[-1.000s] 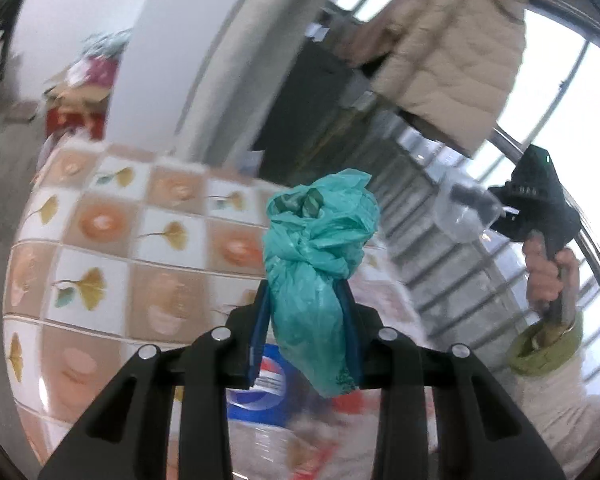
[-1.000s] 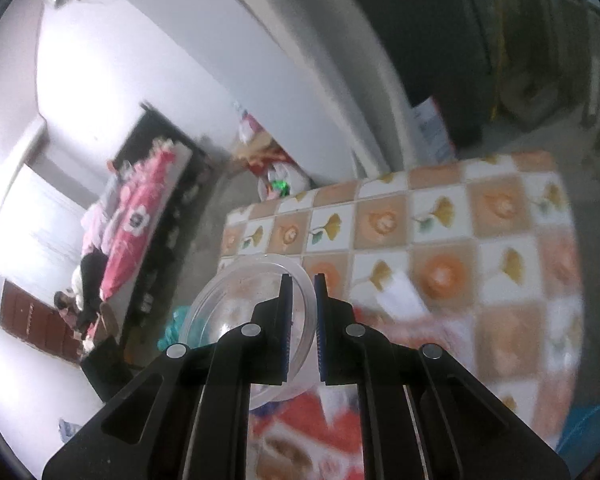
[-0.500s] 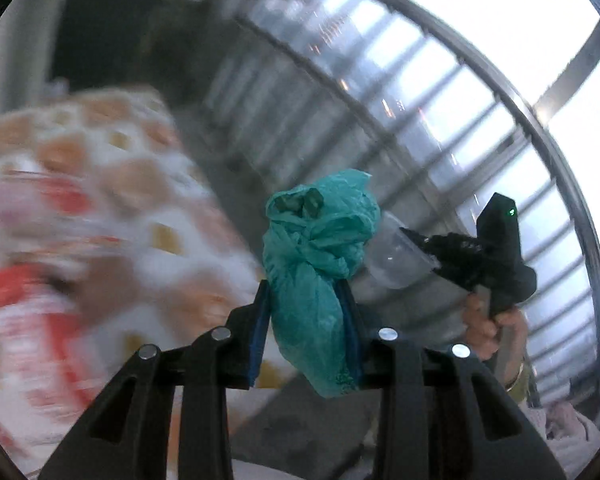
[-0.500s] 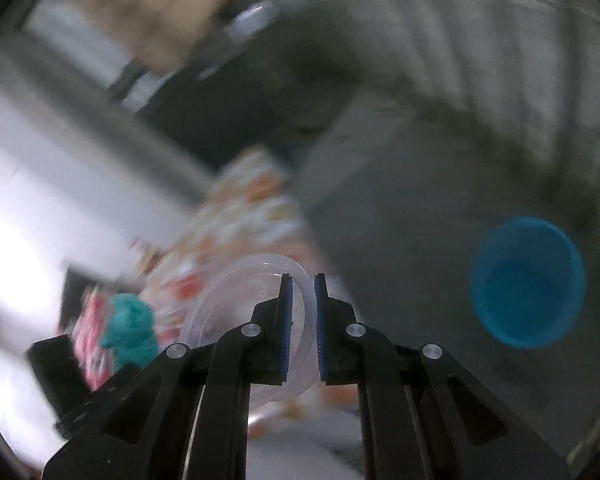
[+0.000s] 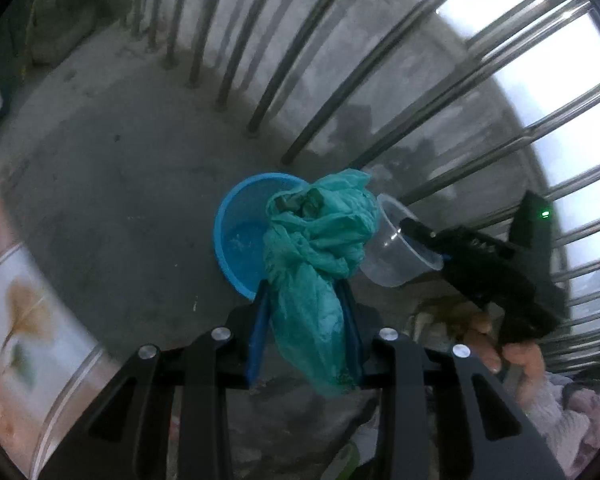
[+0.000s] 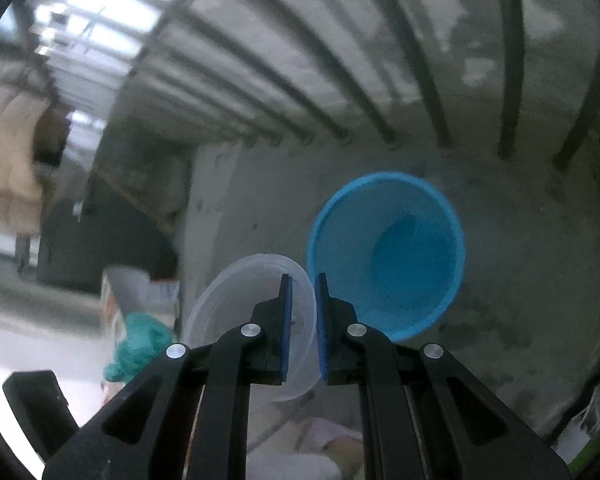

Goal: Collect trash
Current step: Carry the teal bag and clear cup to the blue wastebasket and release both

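Observation:
My left gripper (image 5: pixel 305 300) is shut on a crumpled teal plastic bag (image 5: pixel 320 256) and holds it above a blue bin (image 5: pixel 240 236) that stands on the concrete floor. My right gripper (image 6: pixel 303 284) is shut on the rim of a clear plastic cup (image 6: pixel 256 304), just left of the blue bin (image 6: pixel 388 252) below it. In the left wrist view the right gripper (image 5: pixel 428 244) with the cup (image 5: pixel 396 252) is at the right of the bag. The teal bag (image 6: pixel 140 340) shows at the lower left in the right wrist view.
A metal railing (image 5: pixel 340 92) runs behind the bin on the concrete floor (image 5: pixel 120 184). The table edge with a flower-patterned cloth (image 5: pixel 24 320) is at the left. A beige jacket (image 6: pixel 8 144) hangs at the far left in the right wrist view.
Both grippers have swung away from the table, down toward the blue bin on the floor, each still holding its item. The bin is now close below both.

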Demonstrator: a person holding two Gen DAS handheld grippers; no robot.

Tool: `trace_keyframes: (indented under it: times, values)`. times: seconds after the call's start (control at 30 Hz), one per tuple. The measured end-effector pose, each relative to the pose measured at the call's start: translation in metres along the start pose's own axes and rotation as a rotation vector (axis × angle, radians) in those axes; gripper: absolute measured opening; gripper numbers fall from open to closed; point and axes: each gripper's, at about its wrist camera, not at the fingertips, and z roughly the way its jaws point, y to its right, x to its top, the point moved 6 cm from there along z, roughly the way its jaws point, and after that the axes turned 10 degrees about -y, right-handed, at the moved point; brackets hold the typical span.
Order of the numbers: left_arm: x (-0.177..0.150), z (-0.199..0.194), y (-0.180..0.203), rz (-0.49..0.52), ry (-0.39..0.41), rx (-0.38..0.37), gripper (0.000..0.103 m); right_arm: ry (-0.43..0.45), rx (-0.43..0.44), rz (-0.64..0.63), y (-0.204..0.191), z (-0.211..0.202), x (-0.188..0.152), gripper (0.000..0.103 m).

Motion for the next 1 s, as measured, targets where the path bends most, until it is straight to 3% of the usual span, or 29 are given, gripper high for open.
trace_keyframes:
  times: [0.1, 0.13, 0.17, 0.2, 0.3, 0.57, 0.63, 0.8, 0.9, 1.0]
  values:
    - [0.024, 0.033, 0.009, 0.018, -0.022, 0.013, 0.036, 0.025, 0.015, 0.067, 0.019, 0.009, 0.024, 0.019]
    - [0.031, 0.045, 0.011, 0.031, -0.033, 0.036, 0.051, 0.036, 0.01, 0.083, 0.023, 0.017, 0.032, 0.026]
    - [0.037, 0.055, 0.01, 0.042, -0.045, 0.093, 0.07, 0.034, 0.002, 0.099, 0.03, 0.021, 0.036, 0.05]
    - [0.04, 0.06, 0.005, 0.044, -0.043, 0.133, 0.074, 0.026, -0.021, 0.122, 0.038, 0.033, 0.041, 0.06]
    - [0.045, 0.063, 0.004, 0.043, -0.017, 0.175, 0.075, 0.006, -0.106, 0.129, 0.061, 0.048, 0.046, 0.06]
    - [0.034, 0.021, 0.0, 0.04, 0.076, 0.097, 0.076, 0.042, -0.2, -0.023, 0.046, 0.041, 0.031, 0.066]
    - [0.025, 0.005, 0.001, 0.045, 0.094, 0.084, 0.076, 0.065, -0.233, -0.077, 0.037, 0.033, 0.023, 0.071]
    - [-0.001, -0.037, 0.0, 0.082, 0.168, 0.002, 0.079, 0.143, -0.331, -0.203, 0.002, 0.018, 0.006, 0.093]
    - [-0.027, -0.067, -0.005, 0.108, 0.202, -0.024, 0.089, 0.214, -0.438, -0.293, -0.026, 0.004, -0.01, 0.095]
    - [-0.061, -0.101, -0.018, 0.117, 0.252, -0.001, 0.093, 0.255, -0.505, -0.399, -0.055, -0.001, -0.032, 0.095]
